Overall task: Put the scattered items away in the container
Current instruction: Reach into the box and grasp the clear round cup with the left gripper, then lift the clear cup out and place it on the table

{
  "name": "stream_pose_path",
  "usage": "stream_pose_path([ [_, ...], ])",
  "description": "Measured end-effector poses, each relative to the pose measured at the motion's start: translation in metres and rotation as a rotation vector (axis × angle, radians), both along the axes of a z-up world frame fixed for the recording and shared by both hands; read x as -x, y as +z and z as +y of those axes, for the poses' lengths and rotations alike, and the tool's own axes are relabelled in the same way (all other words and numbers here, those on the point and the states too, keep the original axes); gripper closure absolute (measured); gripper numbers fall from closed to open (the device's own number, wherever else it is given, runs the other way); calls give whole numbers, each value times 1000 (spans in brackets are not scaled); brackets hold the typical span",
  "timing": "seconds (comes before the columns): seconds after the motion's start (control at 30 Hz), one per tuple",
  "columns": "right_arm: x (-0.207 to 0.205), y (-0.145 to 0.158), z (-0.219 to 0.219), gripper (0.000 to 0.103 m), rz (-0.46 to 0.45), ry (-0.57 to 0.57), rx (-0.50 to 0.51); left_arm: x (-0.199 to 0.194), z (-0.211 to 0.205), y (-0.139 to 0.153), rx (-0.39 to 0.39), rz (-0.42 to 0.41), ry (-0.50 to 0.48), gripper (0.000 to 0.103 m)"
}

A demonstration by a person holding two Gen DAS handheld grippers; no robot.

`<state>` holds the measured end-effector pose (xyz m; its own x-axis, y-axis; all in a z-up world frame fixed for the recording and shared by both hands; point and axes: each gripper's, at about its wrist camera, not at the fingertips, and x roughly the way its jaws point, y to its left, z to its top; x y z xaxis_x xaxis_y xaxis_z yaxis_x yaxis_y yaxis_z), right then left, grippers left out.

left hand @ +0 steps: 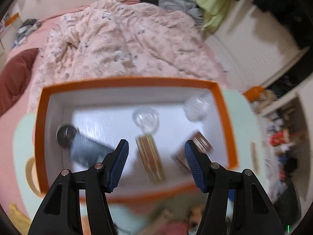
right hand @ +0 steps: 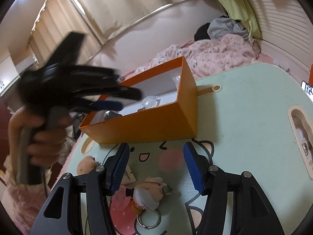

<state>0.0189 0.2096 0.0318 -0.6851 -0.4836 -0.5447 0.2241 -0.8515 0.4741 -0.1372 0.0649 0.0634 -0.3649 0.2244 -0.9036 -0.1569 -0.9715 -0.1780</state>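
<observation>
An orange box with a white inside stands on the pale green table; it also shows in the right wrist view. Inside lie a dark blue bottle with a black cap, a gold tube with a clear round top, a brown item and a clear lump. My left gripper is open and empty above the box; it appears blurred in the right wrist view. My right gripper is open and empty above a pink plush keychain with a metal ring.
A small plush toy and a paper tag lie on the table near the front. A slot handle is cut in the table's right side. A bed with a pink quilt lies behind.
</observation>
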Motion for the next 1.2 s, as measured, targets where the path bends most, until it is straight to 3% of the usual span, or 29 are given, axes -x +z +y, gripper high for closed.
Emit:
stream_pose_path([
  [0.07, 0, 0, 0, 44, -1, 5, 0, 11, 7, -8, 67, 0, 13, 43],
  [0.27, 1, -3, 5, 44, -12, 6, 26, 37, 19, -31, 127, -54, 27, 49],
  [0.37, 0, -2, 5, 43, -9, 10, 25, 41, 25, -35, 177, -14, 31, 53],
  [0.47, -1, -2, 4, 43, -6, 11, 22, 42, 28, -34, 176, -2, 14, 64],
  [0.73, 1, -3, 0, 42, -9, 10, 21, 36, 22, -31, 154, 12, -8, 64],
  [0.87, 1, -4, -1, 42, -10, 9, 19, 32, 10, -11, 124, 53, 8, 64],
  [1.0, 2, -4, -1, 42, -10, 10, 17, 15, 1, 29, 75, 144, -3, 64],
  [1.2, 2, -4, -2, 42, -12, 10, 16, -51, -20, 80, -18, 319, -74, 64],
])
